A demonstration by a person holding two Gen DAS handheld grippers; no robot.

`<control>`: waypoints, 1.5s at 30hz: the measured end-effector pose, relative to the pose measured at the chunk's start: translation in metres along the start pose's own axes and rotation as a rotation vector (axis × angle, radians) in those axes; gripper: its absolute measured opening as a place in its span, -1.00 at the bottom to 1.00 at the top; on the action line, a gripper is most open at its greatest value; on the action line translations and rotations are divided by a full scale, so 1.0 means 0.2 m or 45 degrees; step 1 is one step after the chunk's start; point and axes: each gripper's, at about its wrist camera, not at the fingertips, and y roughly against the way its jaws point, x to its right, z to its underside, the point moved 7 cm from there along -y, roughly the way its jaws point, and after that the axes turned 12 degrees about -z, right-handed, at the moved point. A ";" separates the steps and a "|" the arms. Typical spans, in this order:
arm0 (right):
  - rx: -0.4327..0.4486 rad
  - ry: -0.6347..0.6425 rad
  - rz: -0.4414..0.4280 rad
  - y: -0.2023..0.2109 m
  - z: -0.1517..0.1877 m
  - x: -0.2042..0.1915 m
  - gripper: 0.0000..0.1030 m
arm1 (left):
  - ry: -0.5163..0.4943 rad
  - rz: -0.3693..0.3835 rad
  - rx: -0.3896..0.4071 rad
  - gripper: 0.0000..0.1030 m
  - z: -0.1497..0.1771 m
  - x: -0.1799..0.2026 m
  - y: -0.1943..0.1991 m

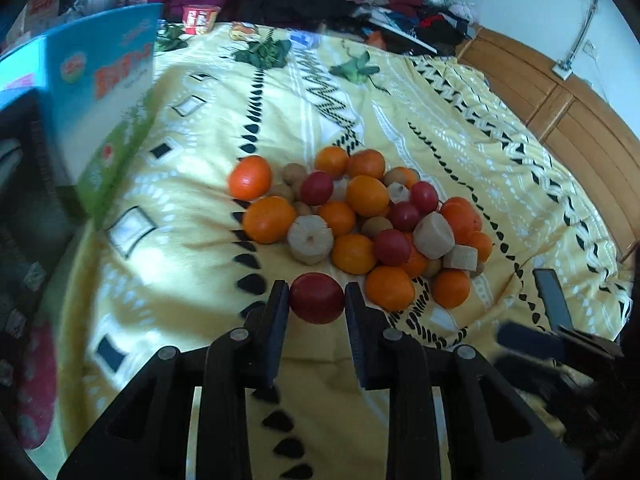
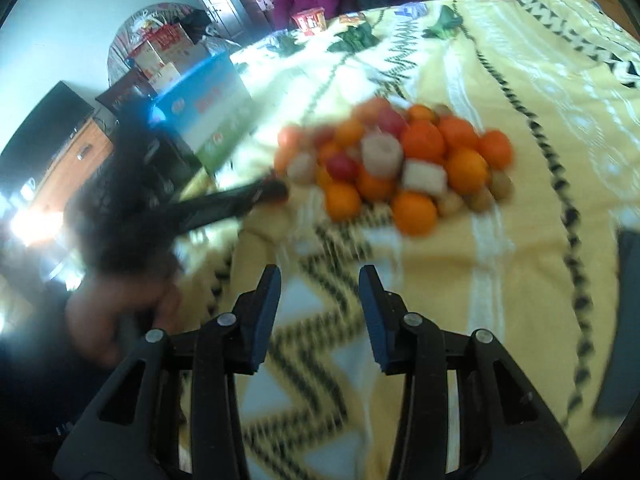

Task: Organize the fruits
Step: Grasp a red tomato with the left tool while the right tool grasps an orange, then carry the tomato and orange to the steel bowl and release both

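Left gripper (image 1: 317,298) clamps one red fruit (image 1: 317,298); right gripper (image 2: 320,280) gapes empty; the fruit pile (image 1: 360,216) sits nearly all unsorted.

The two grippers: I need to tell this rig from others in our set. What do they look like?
Both match: the left gripper and right gripper have black plastic linkage arms with round silver pivot pins and two flat, dark blue-black fingers. No cables, markings or sleeves show.
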 end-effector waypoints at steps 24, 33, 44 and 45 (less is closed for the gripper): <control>-0.047 -0.035 0.086 -0.22 -0.12 0.01 -0.34 | 0.021 0.044 0.111 -0.45 -0.05 -0.07 0.33; 0.069 0.154 -0.002 -0.02 -0.28 -0.46 -0.34 | 0.138 -0.032 0.307 -0.45 -0.18 -0.37 0.77; 0.114 0.462 -0.232 -0.12 -0.51 -1.28 -0.34 | 0.475 -0.310 0.518 -0.45 -0.15 -1.26 1.33; 0.103 0.488 -0.258 -0.15 -0.52 -1.37 -0.34 | 0.512 -0.336 0.527 -0.45 -0.13 -1.36 1.36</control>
